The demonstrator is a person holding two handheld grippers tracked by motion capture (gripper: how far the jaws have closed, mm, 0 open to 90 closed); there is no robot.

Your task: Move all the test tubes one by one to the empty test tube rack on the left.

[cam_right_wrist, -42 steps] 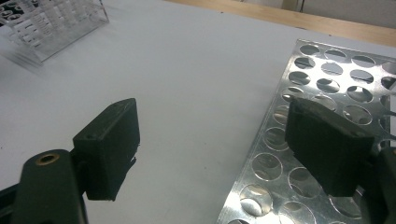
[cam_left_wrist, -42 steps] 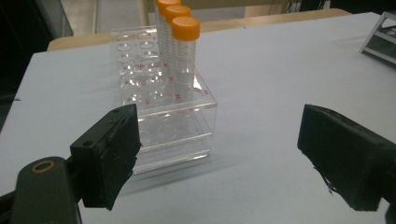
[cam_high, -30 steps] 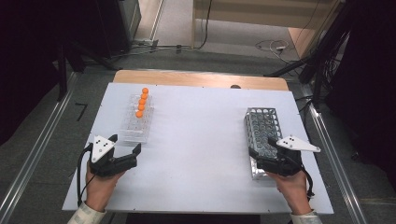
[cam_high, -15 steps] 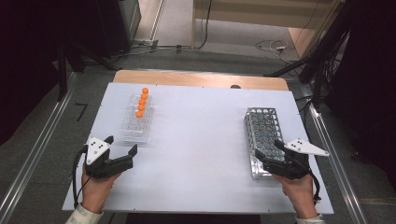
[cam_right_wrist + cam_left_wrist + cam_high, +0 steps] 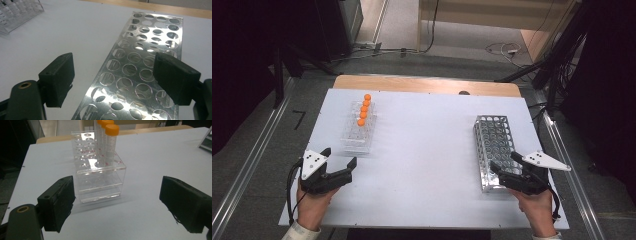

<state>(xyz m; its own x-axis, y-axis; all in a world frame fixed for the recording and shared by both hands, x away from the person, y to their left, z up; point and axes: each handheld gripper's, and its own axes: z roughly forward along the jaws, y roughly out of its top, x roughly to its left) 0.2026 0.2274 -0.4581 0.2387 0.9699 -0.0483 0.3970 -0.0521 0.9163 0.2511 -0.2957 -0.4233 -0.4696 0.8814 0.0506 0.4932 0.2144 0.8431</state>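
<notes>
Ahead of my left gripper point(image 5: 338, 159), just beyond the wide-spread jaws, stands the clear rack point(image 5: 100, 173) on the white table point(image 5: 422, 145), nearer my left jaw than my right and touching neither. Orange-capped tubes point(image 5: 111, 141) stand upright in a row along its far side. Nothing sits between my left jaws. My right gripper point(image 5: 113, 80) hangs just over the near end of the metal rack point(image 5: 142, 62), jaws equally wide apart, holding nothing.
</notes>
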